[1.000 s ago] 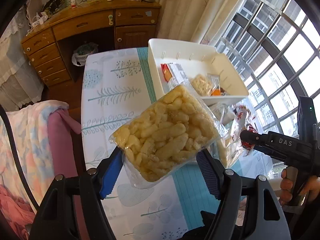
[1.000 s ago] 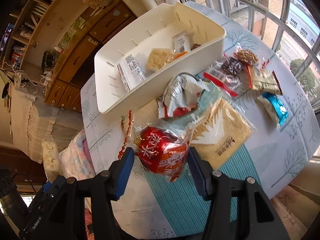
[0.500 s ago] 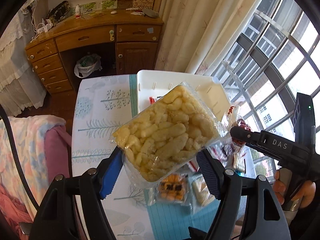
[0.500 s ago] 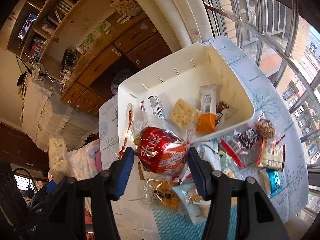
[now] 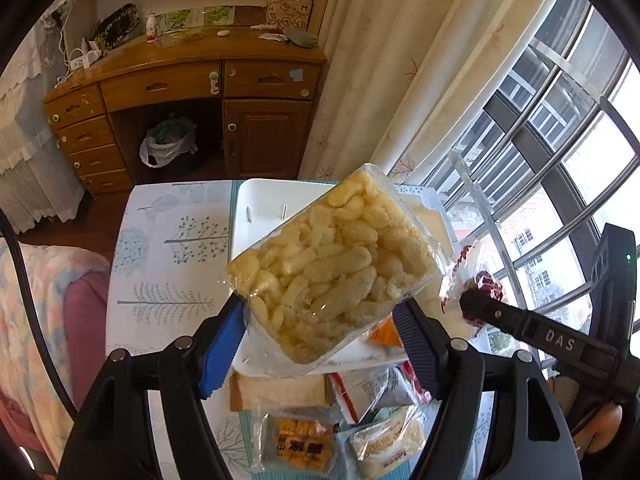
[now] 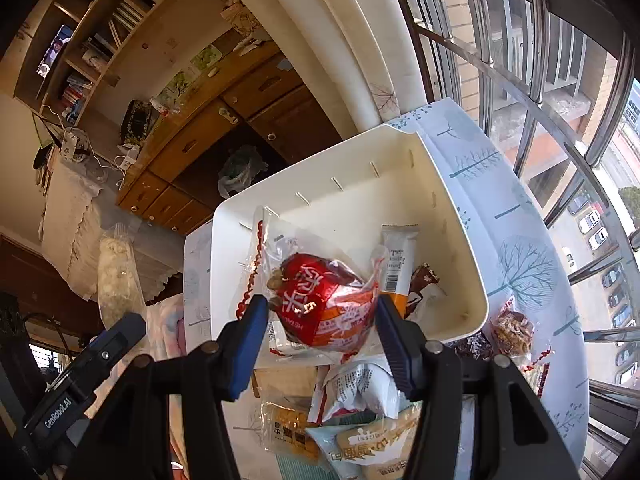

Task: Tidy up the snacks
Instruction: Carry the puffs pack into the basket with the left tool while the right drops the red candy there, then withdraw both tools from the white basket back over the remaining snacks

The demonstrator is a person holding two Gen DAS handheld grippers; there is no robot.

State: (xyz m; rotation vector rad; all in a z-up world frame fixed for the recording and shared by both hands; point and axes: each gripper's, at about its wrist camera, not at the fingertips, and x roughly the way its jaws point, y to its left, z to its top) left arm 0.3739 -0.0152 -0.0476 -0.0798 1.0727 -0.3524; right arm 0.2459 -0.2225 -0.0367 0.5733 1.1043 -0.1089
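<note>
The left black plastic two-finger gripper (image 5: 320,344) is showing blue ribbed pads (image 5: 221,350) and silver round screws (image 5: 184,343) at its finger pivots, with a thin black cable (image 5: 24,280) curving at nine o'clock. The right black plastic gripper (image 6: 320,340) is wearing matching blue pads (image 6: 247,346) and screws (image 6: 434,347); its side is reading "DAS" in white at four o'clock of the left view.

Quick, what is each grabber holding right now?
Left gripper: closed on the bag of puffs.
Right gripper: closed on the red snack bag.
</note>
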